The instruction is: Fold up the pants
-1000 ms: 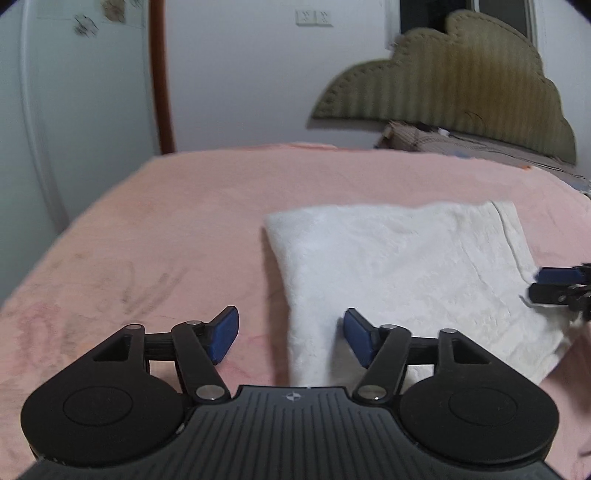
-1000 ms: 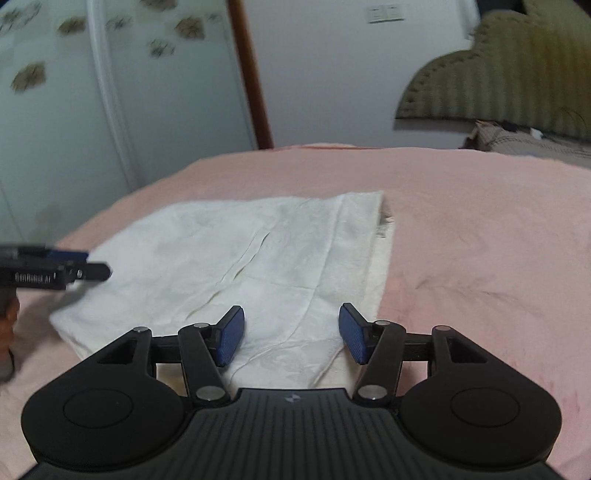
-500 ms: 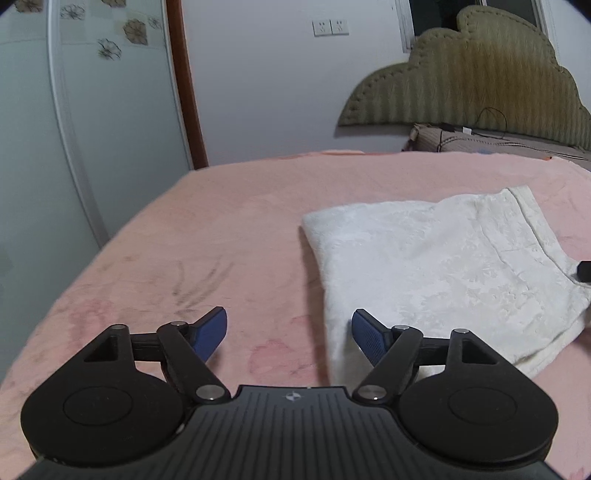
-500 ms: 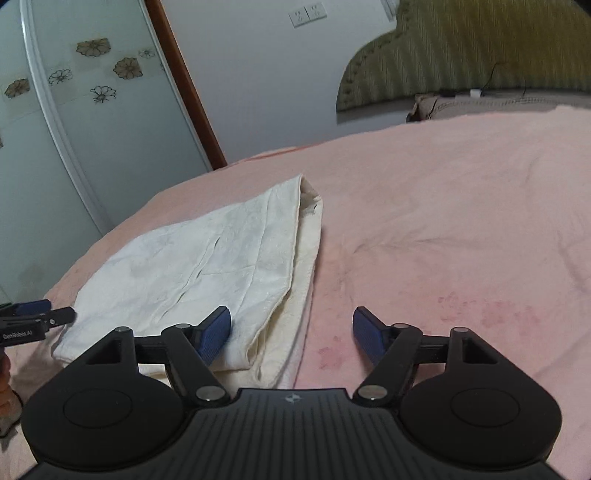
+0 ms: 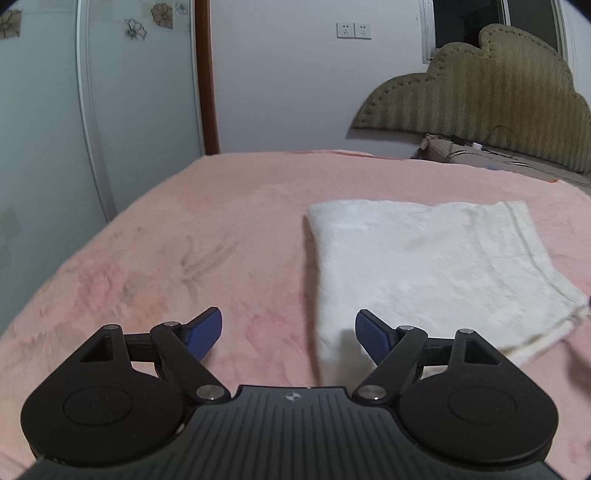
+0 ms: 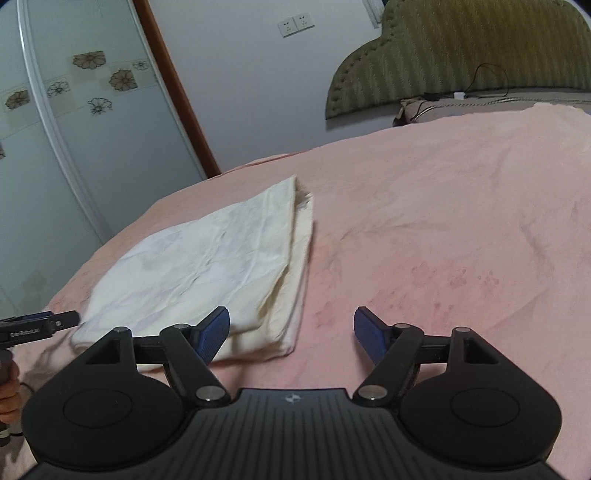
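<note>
Biggest risk we see: our left gripper [image 5: 288,328] sits low w/ its right finger over the near-left corner of the white pants [image 5: 417,266], so a careless sweep could drag the fold open. Pants lie folded on the pink blanket [image 5: 207,236], layers stacked. Left gripper's spread wide, empty; right gripper [image 6: 291,328] likewise agape, holding nothing, hovering just right of the stack.

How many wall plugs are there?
2 sockets, side by side on the white wall past the bed: one on the left, one right beside it. Others may be hidden.
</note>
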